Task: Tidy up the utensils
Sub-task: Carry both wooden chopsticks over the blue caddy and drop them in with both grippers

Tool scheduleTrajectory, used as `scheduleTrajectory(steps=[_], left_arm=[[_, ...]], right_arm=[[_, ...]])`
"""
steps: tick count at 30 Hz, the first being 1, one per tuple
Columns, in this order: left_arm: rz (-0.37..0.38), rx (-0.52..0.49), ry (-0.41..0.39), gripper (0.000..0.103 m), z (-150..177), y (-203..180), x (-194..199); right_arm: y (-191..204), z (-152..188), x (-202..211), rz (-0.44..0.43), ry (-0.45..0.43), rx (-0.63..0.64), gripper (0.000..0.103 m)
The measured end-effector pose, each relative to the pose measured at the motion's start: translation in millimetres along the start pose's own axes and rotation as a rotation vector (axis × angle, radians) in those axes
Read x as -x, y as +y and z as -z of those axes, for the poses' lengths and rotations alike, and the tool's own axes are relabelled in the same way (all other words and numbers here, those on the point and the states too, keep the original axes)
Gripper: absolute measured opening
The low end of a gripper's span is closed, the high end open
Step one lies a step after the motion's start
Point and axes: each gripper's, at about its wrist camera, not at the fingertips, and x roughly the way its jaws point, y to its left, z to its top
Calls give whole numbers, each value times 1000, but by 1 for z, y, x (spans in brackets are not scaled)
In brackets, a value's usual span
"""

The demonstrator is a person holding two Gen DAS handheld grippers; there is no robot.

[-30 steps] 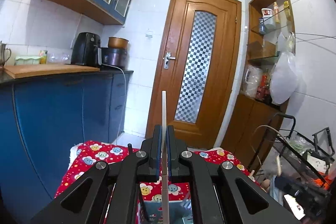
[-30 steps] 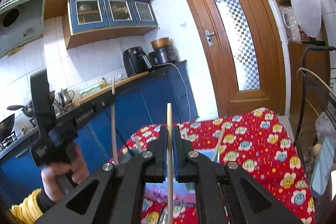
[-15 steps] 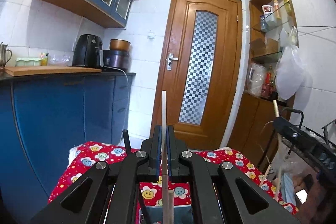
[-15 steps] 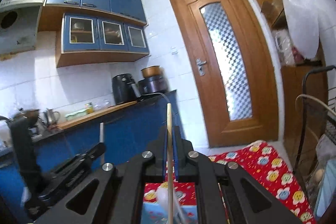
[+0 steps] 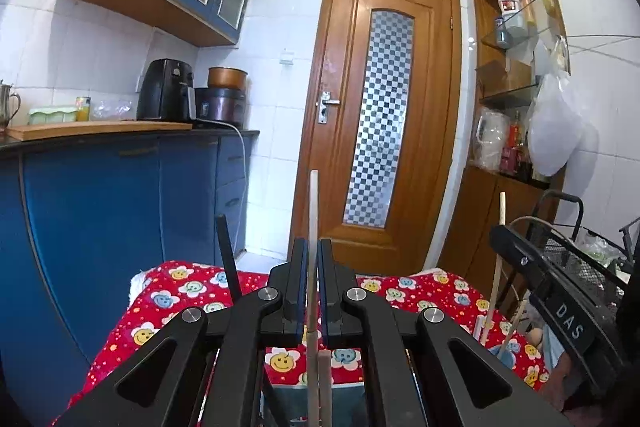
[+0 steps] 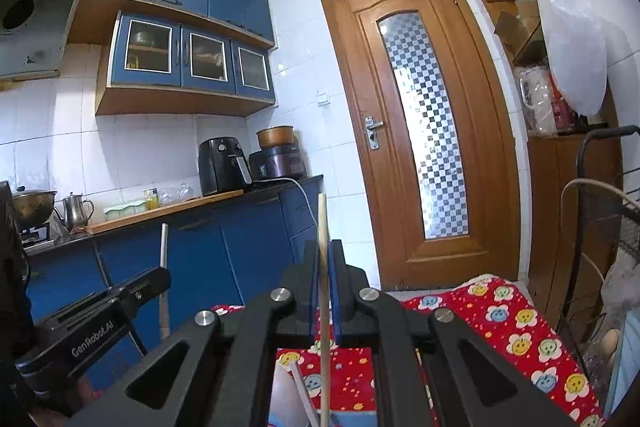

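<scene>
Over the red floral table point(image 5: 192, 291), we brought both clamped chopsticks closer: left gripper point(image 5: 313, 291) pinches the pale chopstick point(image 5: 313, 211), right gripper point(image 6: 324, 291) the wooden chopstick point(image 6: 322, 227); insertion into the holder seems next

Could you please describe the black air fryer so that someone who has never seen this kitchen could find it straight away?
Start at the brown wooden door and look left along the dark countertop over the blue cabinets. The glossy black, rounded air fryer stands there against the white tiles, left of the dark cooker topped by a copper-coloured bowl; it alone has a front handle.
</scene>
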Motion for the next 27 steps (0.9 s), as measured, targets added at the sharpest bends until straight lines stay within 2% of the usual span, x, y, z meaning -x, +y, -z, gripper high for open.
scheduleTrajectory(steps=[3,7,13,27], left_arm=[[5,1,12,6,0,-1,0],[8,-4,14,7,-3,-3,6],[19,-25,19,7,-8,-10,21],[11,-32,69,7,-5,-5,78]], right_arm=[[-1,2,0,-8,28,-6,8],[-2,0,6,-18,38,-11,18],[1,-11,25,-30,35,-23,18],[13,-21,82,-37,120,-44,19]])
